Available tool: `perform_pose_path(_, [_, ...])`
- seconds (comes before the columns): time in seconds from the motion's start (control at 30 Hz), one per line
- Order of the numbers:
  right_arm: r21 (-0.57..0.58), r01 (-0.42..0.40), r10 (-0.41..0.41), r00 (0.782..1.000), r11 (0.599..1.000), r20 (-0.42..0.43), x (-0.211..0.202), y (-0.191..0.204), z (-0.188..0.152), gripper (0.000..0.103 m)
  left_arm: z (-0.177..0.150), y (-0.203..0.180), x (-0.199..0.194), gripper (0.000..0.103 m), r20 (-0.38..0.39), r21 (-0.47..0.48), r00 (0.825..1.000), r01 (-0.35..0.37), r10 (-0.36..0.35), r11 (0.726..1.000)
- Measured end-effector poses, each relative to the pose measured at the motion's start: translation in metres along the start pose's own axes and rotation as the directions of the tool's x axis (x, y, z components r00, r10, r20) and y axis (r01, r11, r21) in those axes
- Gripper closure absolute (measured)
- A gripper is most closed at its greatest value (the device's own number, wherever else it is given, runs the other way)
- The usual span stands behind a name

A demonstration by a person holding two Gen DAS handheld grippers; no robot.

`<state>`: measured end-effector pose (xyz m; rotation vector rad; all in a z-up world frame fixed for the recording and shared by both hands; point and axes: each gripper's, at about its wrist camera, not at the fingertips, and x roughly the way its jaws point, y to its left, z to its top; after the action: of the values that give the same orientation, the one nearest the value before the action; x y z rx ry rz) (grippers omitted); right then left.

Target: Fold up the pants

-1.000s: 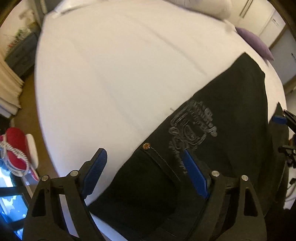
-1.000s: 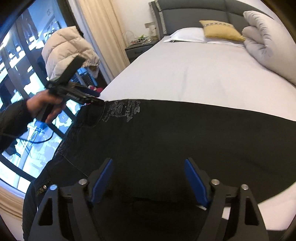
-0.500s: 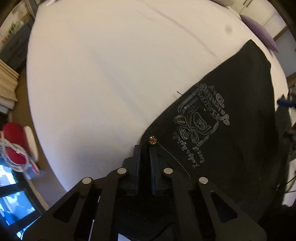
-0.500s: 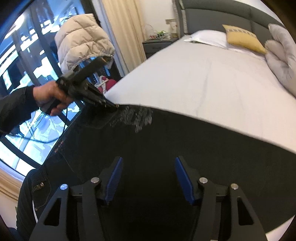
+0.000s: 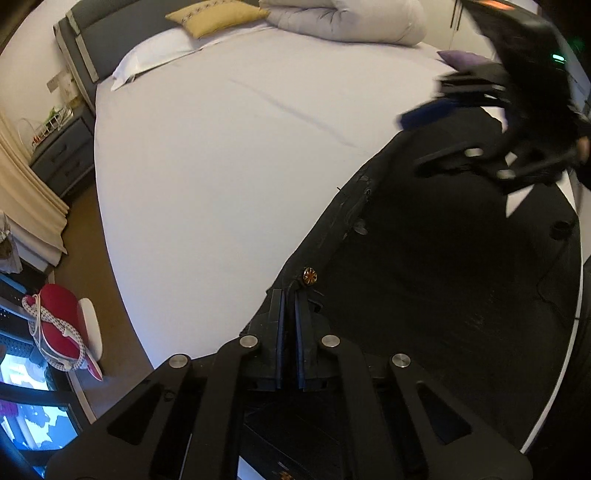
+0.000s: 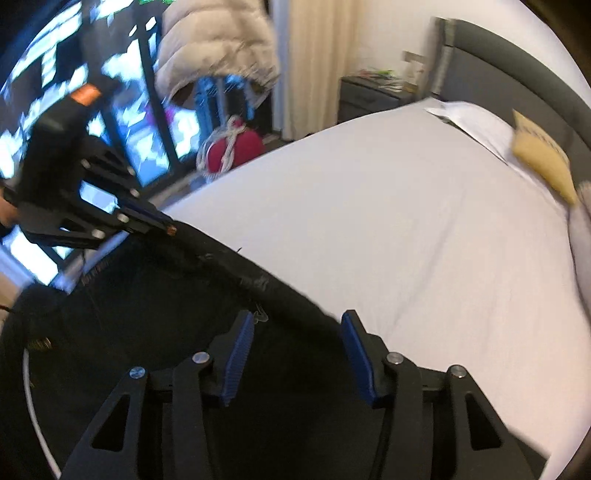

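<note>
Black pants [image 5: 436, 280] lie on the white bed [image 5: 229, 155], waist end near the bed's edge. My left gripper [image 5: 289, 295] is shut on the pants' edge just below a brass rivet [image 5: 309, 275]. It also shows in the right wrist view [image 6: 162, 223], lifting that edge. My right gripper [image 6: 295, 325] is open, its blue pads straddling the raised edge of the pants [image 6: 177, 332]. It appears blurred in the left wrist view [image 5: 436, 114], above the pants' far part.
White pillow [image 5: 155, 59], yellow cushion [image 5: 214, 14] and rolled grey duvet [image 5: 343, 18] lie at the headboard end. A grey nightstand [image 5: 59, 155] and curtains stand left. A red item with white cord [image 5: 59, 332] sits on the floor. A puffy jacket [image 6: 214, 40] hangs by the window.
My left gripper closed on the pants' edge by the rivet and lifted it, turning the fabric over. My right gripper moved toward the raised edge, still open.
</note>
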<state>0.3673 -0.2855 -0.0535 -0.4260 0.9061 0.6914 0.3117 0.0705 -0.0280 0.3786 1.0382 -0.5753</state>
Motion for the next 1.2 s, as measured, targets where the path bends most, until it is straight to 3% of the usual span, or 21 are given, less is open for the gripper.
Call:
perform_pose_path(0.17, [-0.094,-0.013,0.002,0.993,0.996,-0.115,0.031,0.003,0.007,0.057,-0.013,0.003,-0.013,0.099,0.012,-0.013,1.0,-0.002,0.002,1.0])
perform_pose_path(0.33, [-0.106,0.0,-0.018,0.986,0.994,-0.168,0.047,-0.002,0.008,0.08,-0.016,-0.001,-0.019,0.099,0.022,-0.015,1.0,0.002,-0.002,1.0])
perform_pose_path(0.43, [-0.068,-0.023,0.012,0.986,0.997,-0.165,0.047,-0.006,0.01,0.092,-0.01,-0.001,-0.011,0.099,0.021,-0.016,1.0,0.001,-0.001,1.0])
perform_pose_path(0.67, [0.14,-0.095,0.111,0.987,0.986,-0.118,0.036,-0.016,0.0,0.096,-0.015,0.0,-0.01,0.099,0.024,-0.025,1.0,-0.001,0.001,1.0])
perform_pose_path(0.9, [0.326,-0.213,0.24,0.97,0.921,-0.046,0.027,0.0,-0.015,0.096,-0.02,-0.01,-0.016,0.099,0.02,-0.032,1.0,0.006,-0.006,0.999])
perform_pose_path(1.03, [0.377,-0.285,0.307,0.952,0.881,0.0,0.019,0.009,-0.019,0.096,-0.025,-0.019,-0.024,0.099,0.021,-0.034,1.0,0.017,-0.016,0.999])
perform_pose_path(1.2, [0.34,-0.29,0.307,0.952,0.895,0.003,0.005,0.027,-0.025,0.096,-0.039,-0.037,-0.033,0.099,0.01,-0.018,1.0,0.028,-0.028,0.999])
